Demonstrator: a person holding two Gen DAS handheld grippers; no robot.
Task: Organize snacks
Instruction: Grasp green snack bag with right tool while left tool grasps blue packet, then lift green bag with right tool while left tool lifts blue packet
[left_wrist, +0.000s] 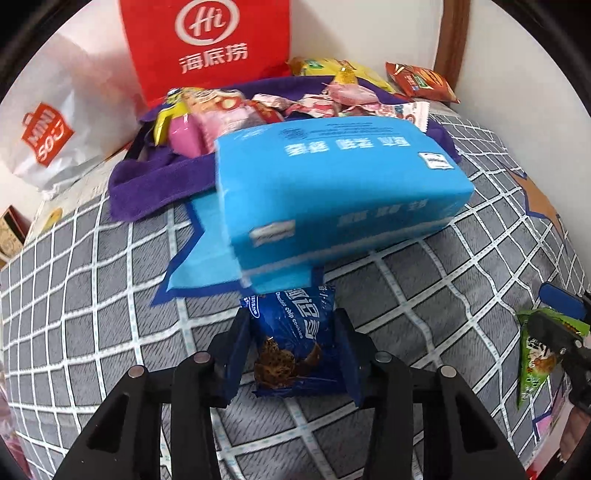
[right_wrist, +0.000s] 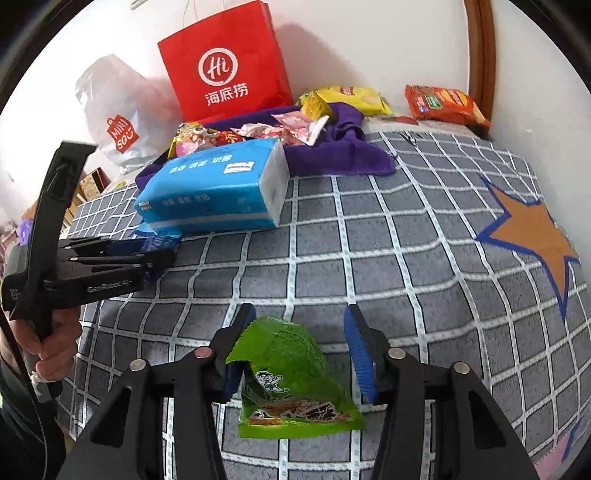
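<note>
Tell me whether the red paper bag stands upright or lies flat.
Upright. The red paper bag stands against the wall behind the purple cloth, logo facing forward, handles up.

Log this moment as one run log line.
left gripper: shut on cookie packet | right gripper: open around green snack packet | both above bed

Bright wrappers on a grey checked bed

Grey bedcover (right_wrist: 369, 236) with white grid and an orange, blue-edged star (right_wrist: 532, 236); light-blue tissue pack (left_wrist: 332, 184), dark-blue cookie packet (left_wrist: 295, 343), green snack packet (right_wrist: 291, 380), purple cloth (right_wrist: 332, 155), red bag (right_wrist: 225, 62).
</note>
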